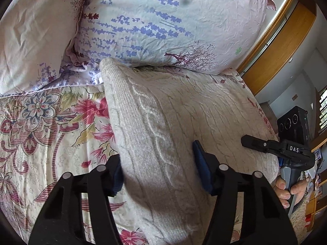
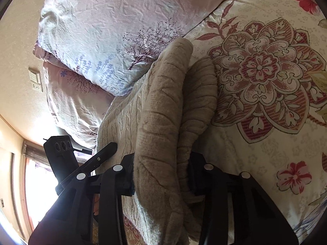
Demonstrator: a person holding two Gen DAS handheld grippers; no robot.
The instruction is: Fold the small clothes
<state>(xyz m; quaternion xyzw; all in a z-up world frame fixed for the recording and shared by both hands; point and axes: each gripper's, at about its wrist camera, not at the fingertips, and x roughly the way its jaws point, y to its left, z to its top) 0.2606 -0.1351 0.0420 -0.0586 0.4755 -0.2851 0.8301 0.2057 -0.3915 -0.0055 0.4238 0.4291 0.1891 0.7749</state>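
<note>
A cream cable-knit sweater [image 1: 173, 112] lies on the floral bedspread, its far end against a pillow. My left gripper [image 1: 157, 163] straddles the sweater's left folded edge. The fabric fills the gap between its blue pads [image 1: 202, 169] without looking pinched. In the right wrist view the sweater [image 2: 163, 102] is bunched into a thick raised fold. My right gripper [image 2: 161, 173] is shut on that fold, with both fingers pressed into the knit. The right gripper [image 1: 265, 145] also shows at the sweater's right side in the left wrist view, with a hand [image 1: 286, 187] on its handle.
Two lavender-print pillows [image 1: 163, 24] lie at the head of the bed, just beyond the sweater. The floral bedspread [image 2: 265, 77] spreads wide on both sides. A wooden bed frame and wall [image 1: 276, 47] stand at the right. A wall switch [image 2: 35, 81] and a bright window lie to the left.
</note>
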